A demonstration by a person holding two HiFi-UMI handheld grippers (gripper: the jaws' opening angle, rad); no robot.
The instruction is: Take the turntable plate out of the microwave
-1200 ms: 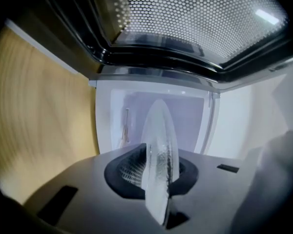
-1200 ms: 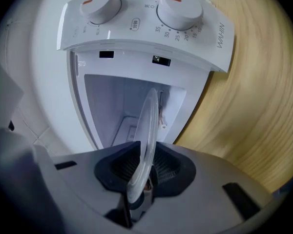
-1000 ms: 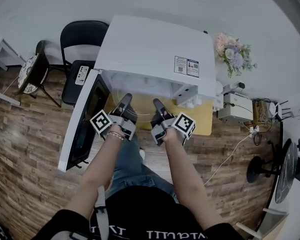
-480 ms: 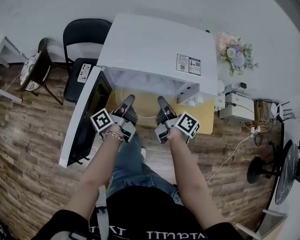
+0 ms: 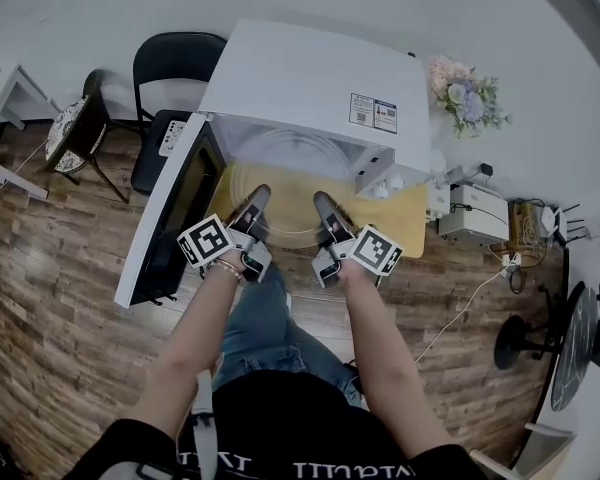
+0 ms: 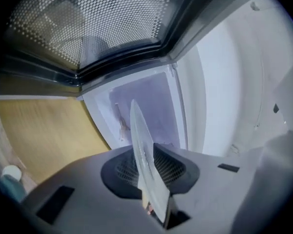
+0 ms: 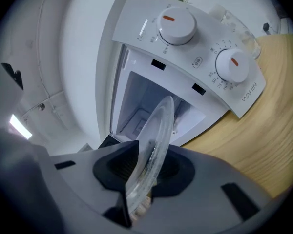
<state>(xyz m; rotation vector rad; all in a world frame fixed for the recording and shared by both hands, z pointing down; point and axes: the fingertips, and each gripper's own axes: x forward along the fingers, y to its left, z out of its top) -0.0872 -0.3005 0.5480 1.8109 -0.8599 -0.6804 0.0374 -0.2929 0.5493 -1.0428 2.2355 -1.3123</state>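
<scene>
Now we hold the glass plate (image 5: pixel 290 173) just in front of the open microwave (image 5: pixel 310 78). Our left gripper (image 5: pixel 253 203) pinches its rim with jaws nearly closed; our right gripper (image 5: pixel 321 206) pinches it too, jaws just opened a tiny bit

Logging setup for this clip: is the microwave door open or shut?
Open. In the head view the microwave door stands swung out to the left, and the glass plate shows at the mouth of the microwave.

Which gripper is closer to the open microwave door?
Left. The left gripper grips the turntable plate beside the open door; the right gripper, jaws just opening slightly around the plate, is on its far side.
</scene>
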